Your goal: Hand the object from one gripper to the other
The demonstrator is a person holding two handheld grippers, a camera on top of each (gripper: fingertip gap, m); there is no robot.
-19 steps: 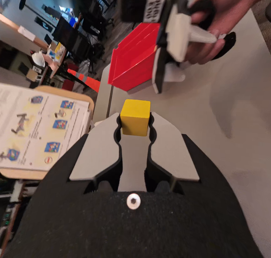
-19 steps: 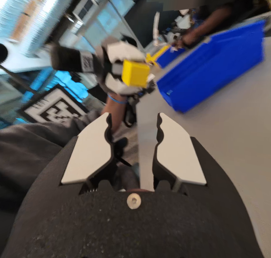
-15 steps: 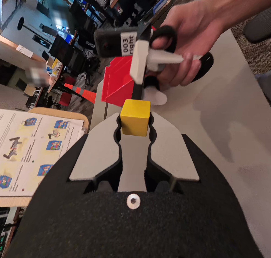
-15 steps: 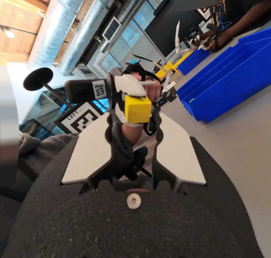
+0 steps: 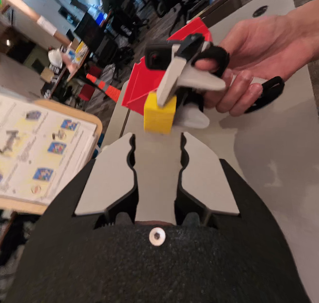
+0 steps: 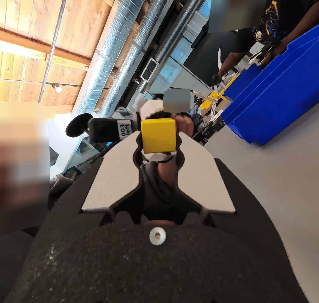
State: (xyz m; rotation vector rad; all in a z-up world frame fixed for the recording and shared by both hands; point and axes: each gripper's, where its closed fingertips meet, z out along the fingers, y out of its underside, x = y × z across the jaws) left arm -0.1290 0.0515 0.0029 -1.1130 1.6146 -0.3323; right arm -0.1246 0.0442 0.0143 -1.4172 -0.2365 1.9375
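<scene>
The right gripper (image 6: pixel 158 137) is pinching the yellow cube (image 6: pixel 158 135) between its fingertips, above the grey table (image 5: pixel 259 156). The left gripper (image 5: pixel 157 137) is standing spread, its tips just near of the cube and apart from it. A red bin (image 5: pixel 143 81) is sitting farther back.

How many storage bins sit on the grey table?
2 clearly: a red bin behind the yellow cube, and a blue bin at the table's right. More may sit behind it.

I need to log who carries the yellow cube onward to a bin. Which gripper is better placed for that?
Right. The right gripper is shut on the yellow cube, while the left gripper is open, apart from the cube.
</scene>
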